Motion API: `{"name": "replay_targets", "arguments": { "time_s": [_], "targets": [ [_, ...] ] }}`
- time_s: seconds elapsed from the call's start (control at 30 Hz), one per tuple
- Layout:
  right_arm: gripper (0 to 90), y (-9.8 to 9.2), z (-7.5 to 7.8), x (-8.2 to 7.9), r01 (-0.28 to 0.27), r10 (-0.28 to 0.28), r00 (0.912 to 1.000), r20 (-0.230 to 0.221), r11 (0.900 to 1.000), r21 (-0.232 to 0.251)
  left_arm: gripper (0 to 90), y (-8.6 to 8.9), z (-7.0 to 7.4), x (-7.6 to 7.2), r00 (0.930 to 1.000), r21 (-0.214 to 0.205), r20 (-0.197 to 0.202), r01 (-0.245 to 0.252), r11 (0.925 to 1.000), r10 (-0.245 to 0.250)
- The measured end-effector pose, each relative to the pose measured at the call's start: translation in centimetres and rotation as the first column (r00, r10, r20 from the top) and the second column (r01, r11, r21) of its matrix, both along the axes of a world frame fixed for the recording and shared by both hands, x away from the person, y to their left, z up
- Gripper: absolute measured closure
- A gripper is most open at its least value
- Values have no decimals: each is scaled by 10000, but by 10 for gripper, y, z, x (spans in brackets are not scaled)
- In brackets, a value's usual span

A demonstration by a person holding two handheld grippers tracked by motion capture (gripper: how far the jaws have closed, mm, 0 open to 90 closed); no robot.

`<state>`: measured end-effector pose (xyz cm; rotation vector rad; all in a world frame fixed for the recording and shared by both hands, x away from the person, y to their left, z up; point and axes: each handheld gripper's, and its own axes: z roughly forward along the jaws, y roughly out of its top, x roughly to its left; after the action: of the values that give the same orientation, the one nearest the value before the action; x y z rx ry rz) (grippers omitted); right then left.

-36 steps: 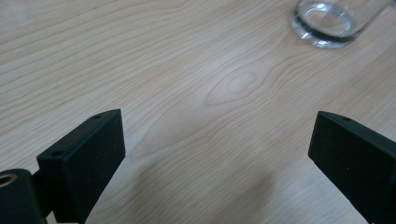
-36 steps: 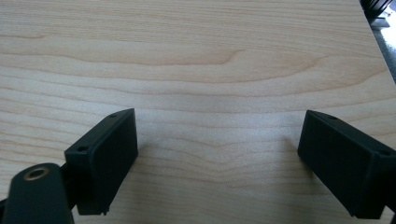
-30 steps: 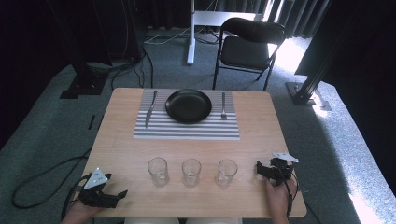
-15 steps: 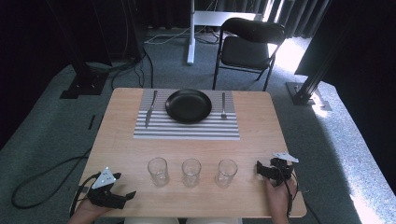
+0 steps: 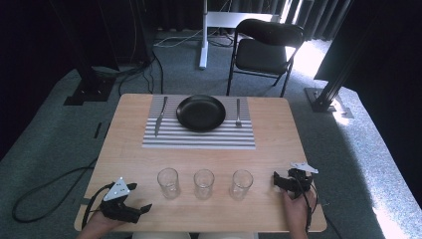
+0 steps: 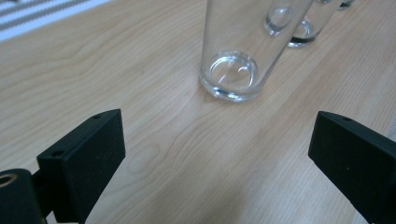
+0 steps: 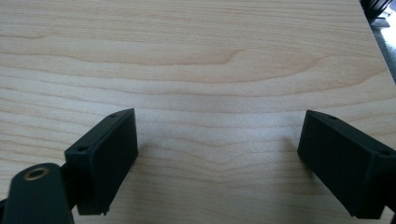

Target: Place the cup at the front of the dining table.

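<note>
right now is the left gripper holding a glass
No, the left gripper is open with bare table between its jaws, and the nearest glass stands beyond them.

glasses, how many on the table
3, in a row along the near edge: left glass nearest the left gripper, middle glass, right glass beside the right gripper. None look hidden.

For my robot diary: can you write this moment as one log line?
left tongs: open, facing left glass | right tongs: open over bare table | three glasses untouched

We see a light wooden table bearing a striped placemat at its far side and three empty glasses in a row nearer us.
</note>
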<state>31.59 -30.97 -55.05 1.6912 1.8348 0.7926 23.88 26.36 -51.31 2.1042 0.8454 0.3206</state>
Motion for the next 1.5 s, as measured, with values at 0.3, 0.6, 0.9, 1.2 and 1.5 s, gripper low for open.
{"name": "replay_targets", "arguments": {
  "time_s": [0.3,0.6,0.9,1.2,1.5],
  "targets": [
    [115,0,0,0,3,-3,10000,-2,10000,2,43,-15,4,3,9993,-115,52,370,9992,-370],
    [116,0,0,0,28,-28,10000,15,10000,-2,43,-25,6,10,9973,-106,233,703,9975,-700],
    [116,0,0,-1,24,-24,10000,15,10000,6,59,-35,13,18,9948,-670,557,887,9938,-851],
    [116,0,0,-1,28,-28,10000,11,10000,0,59,-48,13,23,9906,-844,940,1075,9906,-995],
    [116,0,0,-1,26,-26,10000,18,10000,3,59,-50,14,27,9895,-1293,1288,830,9881,-663]
  ]
}}
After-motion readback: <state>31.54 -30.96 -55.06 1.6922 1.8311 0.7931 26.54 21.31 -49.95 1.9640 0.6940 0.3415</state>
